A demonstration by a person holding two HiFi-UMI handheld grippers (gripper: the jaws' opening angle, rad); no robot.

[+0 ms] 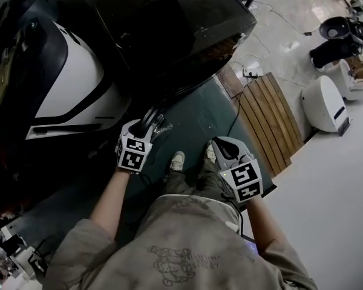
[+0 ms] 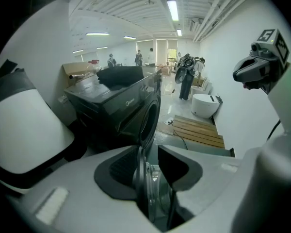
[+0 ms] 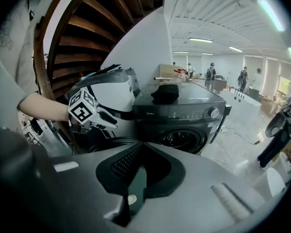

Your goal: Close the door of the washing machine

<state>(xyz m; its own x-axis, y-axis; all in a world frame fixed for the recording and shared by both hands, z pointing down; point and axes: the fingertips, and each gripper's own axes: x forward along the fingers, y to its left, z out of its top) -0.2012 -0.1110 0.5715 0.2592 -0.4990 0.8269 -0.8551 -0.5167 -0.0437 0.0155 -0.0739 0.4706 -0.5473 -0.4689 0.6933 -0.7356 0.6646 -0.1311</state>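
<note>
The black front-loading washing machine point(image 1: 175, 23) stands ahead of me, and its round drum opening point(image 3: 179, 140) is uncovered. The door point(image 2: 153, 188) is swung out toward me. I see it edge on in the left gripper view, its dark rim and glass bowl sitting between the pads. My left gripper point(image 1: 148, 125) is shut on that rim; from the right gripper view, the left gripper point(image 3: 94, 116) sits over the dark round door point(image 3: 106, 143). My right gripper point(image 1: 221, 150) hangs lower right over the green floor, shut and holding nothing.
A white and black rounded machine point(image 1: 72, 83) stands close on the left. A wooden slatted pallet point(image 1: 269, 119), a power strip with cable point(image 1: 251, 72) and a white rounded device point(image 1: 323, 104) lie to the right. My shoes point(image 1: 177, 160) stand on the green floor between the grippers.
</note>
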